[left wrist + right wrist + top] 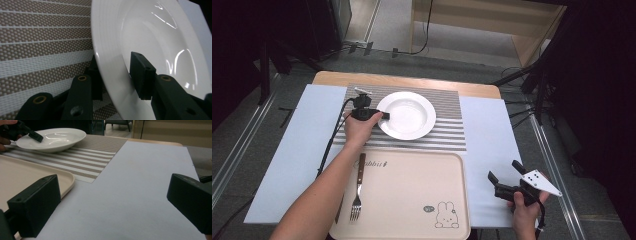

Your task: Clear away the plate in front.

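A white deep plate (pixel 409 115) sits on a striped placemat (pixel 447 135) at the back of the table. My left gripper (pixel 384 116) reaches it from the left. In the left gripper view my left gripper (pixel 117 75) straddles the plate's rim (pixel 110 62): one jaw lies under the rim, the other rests on its inner slope, and the pads press on it. The right gripper view shows the plate (pixel 57 140) flat on the mat. My right gripper (pixel 503 170) hovers at the front right over the pale blue sheet, open and with nothing between its pads (pixel 37 205).
A beige tray (pixel 412 170) with a rabbit drawing lies at the front centre, with a fork (pixel 358 192) with a wooden handle on its left part. A pale blue sheet (pixel 492 130) covers the table to both sides. Beyond the table's far edge is floor with cables.
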Available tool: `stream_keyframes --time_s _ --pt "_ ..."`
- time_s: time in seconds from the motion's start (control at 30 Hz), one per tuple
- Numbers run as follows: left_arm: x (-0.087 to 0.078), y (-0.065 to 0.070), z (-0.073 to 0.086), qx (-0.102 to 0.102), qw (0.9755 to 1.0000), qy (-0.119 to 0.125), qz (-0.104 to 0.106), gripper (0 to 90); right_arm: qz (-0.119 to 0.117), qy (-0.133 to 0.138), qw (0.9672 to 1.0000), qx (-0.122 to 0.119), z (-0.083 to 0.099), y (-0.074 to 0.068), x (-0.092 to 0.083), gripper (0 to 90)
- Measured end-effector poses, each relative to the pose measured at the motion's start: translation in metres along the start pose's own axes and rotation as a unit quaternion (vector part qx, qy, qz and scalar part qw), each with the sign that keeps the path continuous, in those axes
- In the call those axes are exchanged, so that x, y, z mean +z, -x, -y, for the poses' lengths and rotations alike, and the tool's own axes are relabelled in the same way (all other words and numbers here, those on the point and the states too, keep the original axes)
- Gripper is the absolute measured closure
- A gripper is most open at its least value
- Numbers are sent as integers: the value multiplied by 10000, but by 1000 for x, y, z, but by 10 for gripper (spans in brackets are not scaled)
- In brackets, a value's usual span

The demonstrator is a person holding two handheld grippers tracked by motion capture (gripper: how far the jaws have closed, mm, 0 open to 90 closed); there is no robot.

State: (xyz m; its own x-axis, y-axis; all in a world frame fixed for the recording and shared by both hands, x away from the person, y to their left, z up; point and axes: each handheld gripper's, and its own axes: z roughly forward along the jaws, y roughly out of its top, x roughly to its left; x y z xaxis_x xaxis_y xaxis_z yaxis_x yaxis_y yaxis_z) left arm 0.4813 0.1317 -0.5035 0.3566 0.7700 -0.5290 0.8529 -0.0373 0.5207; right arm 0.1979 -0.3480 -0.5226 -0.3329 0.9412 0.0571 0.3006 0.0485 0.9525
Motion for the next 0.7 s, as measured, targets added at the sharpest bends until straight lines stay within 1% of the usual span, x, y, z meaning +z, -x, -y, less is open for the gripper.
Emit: stream_keyframes --time_s 0.03,0.07,0.1,0.17,0.27,0.37,0.4,0.43,0.47,0.53,0.57,0.63,0.7 --pt "1 -1 1 32 9999 -51 103 645 4 2 10000 6 0 0 0 0" --pt "1 2 2 195 9998 -76 67 654 7 2 10000 7 0 0 0 0" --pt "1 6 3 367 9993 -46 68 652 7 1 10000 12 0 0 0 0" --pt "-3 11 3 570 9982 53 168 671 12 0 10000 14 0 0 0 0" --pt "-9 19 4 848 9962 141 147 707 15 3 10000 16 0 0 0 0" --pt "-13 22 4 888 9955 176 294 756 12 -8 10000 14 0 0 0 0" --pt "-13 23 4 882 9955 191 296 767 11 -7 10000 19 0 0 0 0" --pt "-14 24 4 905 9953 193 277 771 18 1 10000 12 0 0 0 0" --pt "-14 27 4 962 9949 216 200 771 18 1 10000 13 0 0 0 0" --pt "-14 30 4 974 9948 249 131 768 18 0 10000 12 0 0 0 0" --pt "-14 30 4 958 9950 261 144 769 18 1 10000 13 0 0 0 0" --pt "-14 29 4 867 9957 260 203 778 19 2 10000 6 0 1 0 0" --pt "-15 30 3 771 9965 252 212 787 23 5 10000 10 0 1 0 0"
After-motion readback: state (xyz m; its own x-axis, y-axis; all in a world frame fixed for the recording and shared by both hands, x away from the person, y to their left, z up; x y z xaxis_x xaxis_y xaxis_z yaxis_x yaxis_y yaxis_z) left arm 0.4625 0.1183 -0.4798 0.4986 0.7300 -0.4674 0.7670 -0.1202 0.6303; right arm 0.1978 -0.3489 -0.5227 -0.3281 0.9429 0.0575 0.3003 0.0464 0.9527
